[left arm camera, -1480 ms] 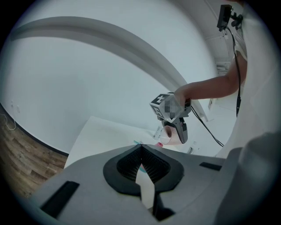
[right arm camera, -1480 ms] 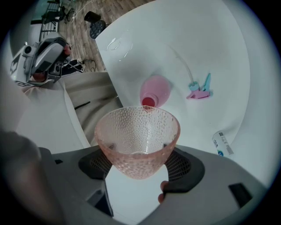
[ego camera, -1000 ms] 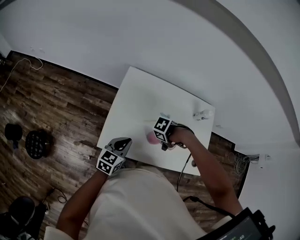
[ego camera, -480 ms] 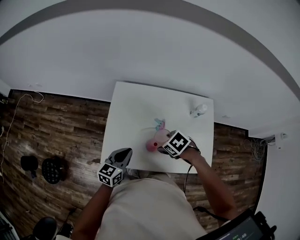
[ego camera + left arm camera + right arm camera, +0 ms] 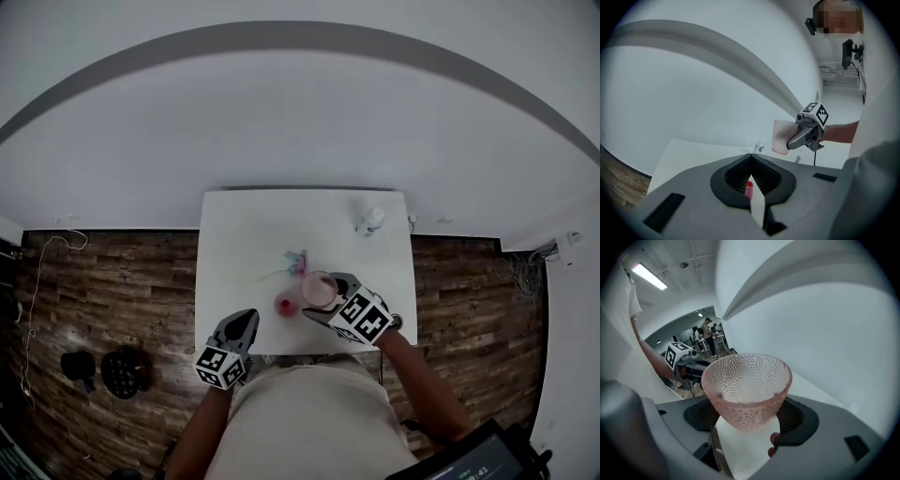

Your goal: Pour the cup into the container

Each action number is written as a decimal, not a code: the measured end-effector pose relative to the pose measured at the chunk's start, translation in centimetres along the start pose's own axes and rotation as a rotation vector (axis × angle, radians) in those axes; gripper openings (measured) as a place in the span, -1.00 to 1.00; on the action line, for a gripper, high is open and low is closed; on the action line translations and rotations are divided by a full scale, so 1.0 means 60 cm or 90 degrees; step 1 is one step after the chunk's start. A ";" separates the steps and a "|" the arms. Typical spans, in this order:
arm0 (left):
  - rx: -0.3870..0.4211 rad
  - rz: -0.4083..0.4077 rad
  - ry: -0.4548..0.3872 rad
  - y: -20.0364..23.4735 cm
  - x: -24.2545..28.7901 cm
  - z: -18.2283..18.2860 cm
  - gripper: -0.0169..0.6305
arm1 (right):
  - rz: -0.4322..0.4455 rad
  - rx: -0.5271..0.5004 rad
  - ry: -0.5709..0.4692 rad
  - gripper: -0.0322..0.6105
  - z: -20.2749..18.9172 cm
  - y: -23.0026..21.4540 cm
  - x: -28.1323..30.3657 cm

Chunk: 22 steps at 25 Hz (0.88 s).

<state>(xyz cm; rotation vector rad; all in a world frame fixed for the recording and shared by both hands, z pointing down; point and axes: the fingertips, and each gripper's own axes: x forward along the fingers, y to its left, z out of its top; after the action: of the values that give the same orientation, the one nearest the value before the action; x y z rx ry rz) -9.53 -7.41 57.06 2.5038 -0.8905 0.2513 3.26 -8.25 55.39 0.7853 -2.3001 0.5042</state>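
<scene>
A pale pink dimpled cup (image 5: 320, 288) is held upright above the white table (image 5: 244, 234), with my right gripper (image 5: 327, 298) shut on it. In the right gripper view the cup (image 5: 746, 389) fills the space between the jaws, and I see nothing inside it. A small pink-red container (image 5: 284, 306) stands on the table just left of the cup, and it also shows through the left jaws (image 5: 749, 188). My left gripper (image 5: 246, 321) hovers at the table's front edge with its jaws together and nothing in them.
A small white bottle (image 5: 370, 220) stands at the table's far right. A little blue and pink object (image 5: 298, 261) lies behind the container. Dark wood floor (image 5: 112, 281) flanks the table on both sides, and a pale wall rises behind it.
The head view has swung round. My right gripper has kept the cup and drawn it nearer the table's front edge, apart from the pink container. The left gripper has stayed by the front edge.
</scene>
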 end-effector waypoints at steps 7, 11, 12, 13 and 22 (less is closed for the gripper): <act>0.023 0.019 -0.002 -0.030 0.030 0.031 -0.91 | -0.011 -0.017 -0.078 0.21 0.009 -0.005 -0.049; 0.019 0.031 -0.003 -0.043 0.036 0.045 -0.91 | -0.016 -0.015 -0.099 0.22 0.005 -0.007 -0.070; 0.018 0.031 -0.003 -0.048 0.038 0.046 -0.91 | -0.018 -0.015 -0.103 0.22 0.003 -0.008 -0.077; 0.017 0.031 -0.003 -0.053 0.039 0.047 -0.91 | -0.020 -0.014 -0.107 0.21 0.000 -0.009 -0.082; 0.027 0.051 0.000 -0.074 0.040 0.046 -0.91 | -0.038 -0.034 -0.120 0.22 -0.012 -0.009 -0.113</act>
<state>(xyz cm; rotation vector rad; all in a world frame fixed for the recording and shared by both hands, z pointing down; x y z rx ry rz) -4.81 -7.08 53.77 2.5091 -0.9974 0.2992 8.05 -5.55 51.37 0.9060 -2.4426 0.3527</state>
